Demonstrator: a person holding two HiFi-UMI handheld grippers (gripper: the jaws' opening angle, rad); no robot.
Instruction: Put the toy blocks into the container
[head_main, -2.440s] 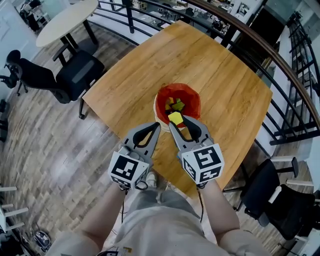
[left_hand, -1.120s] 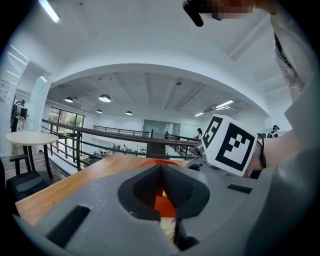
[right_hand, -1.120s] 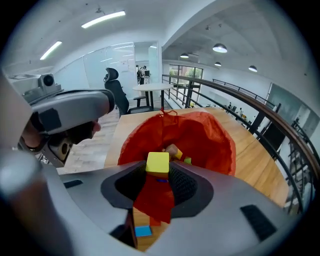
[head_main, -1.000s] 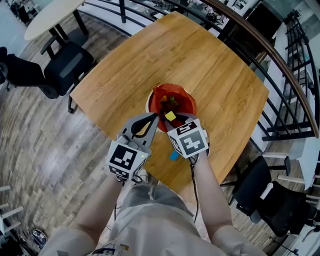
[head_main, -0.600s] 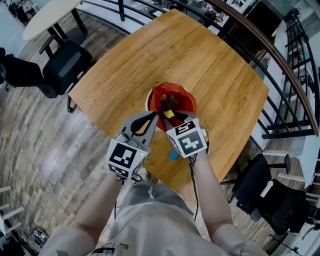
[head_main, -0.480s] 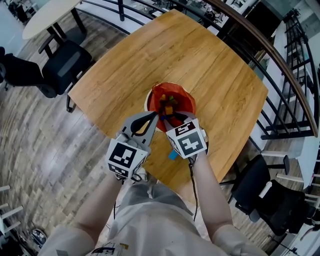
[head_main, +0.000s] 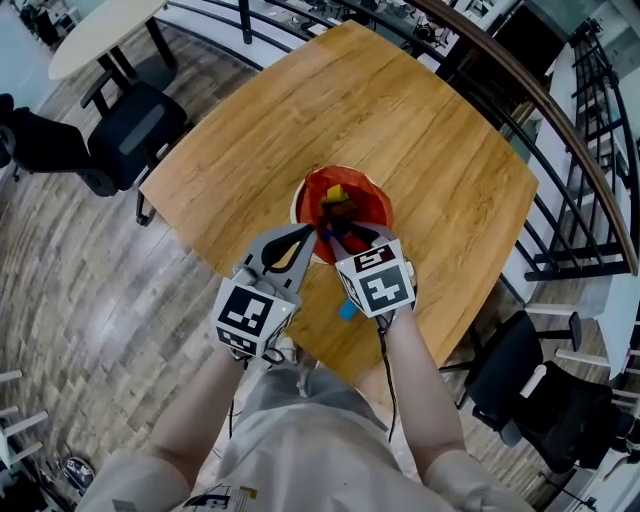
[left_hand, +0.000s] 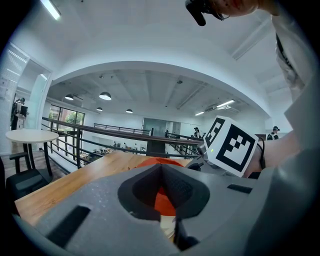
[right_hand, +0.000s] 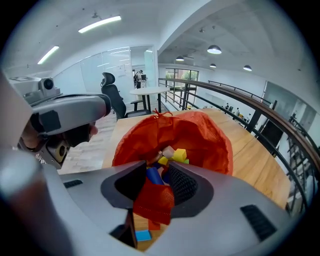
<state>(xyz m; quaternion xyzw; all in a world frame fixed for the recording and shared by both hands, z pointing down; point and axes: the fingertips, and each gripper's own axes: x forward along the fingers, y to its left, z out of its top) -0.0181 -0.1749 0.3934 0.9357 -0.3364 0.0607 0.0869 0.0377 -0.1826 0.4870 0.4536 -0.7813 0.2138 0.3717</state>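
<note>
Standing at the near edge of a wooden table, with both tools aimed at the container at mid-frame. Holds the right gripper tilted down over the container's near rim, fingers released and apart, clamping nothing. Finds, in the right gripper view, a fold of the red mesh liner lying loose in the gap of the right gripper. Beyond the tips, finds a heap of toy blocks low inside the container: a yellow block, a dark blue block, a pale block. Shows the yellow block from the head view too, toward the upper side inside the red liner. Shows one light blue block outside, flat on the table just below the right gripper's marker cube. Holds the left gripper nearly level, left of the right one, fingers clenched tip to tip at the container's lower-left rim; cannot tell whether any mesh is pinched there. Frames, in the left gripper view, red liner and a strip of white container wall through the loop of the left gripper, with the marker cube at right. Takes in a black office chair and a round white table at upper left, plus a dark railing curving along the upper right.
</note>
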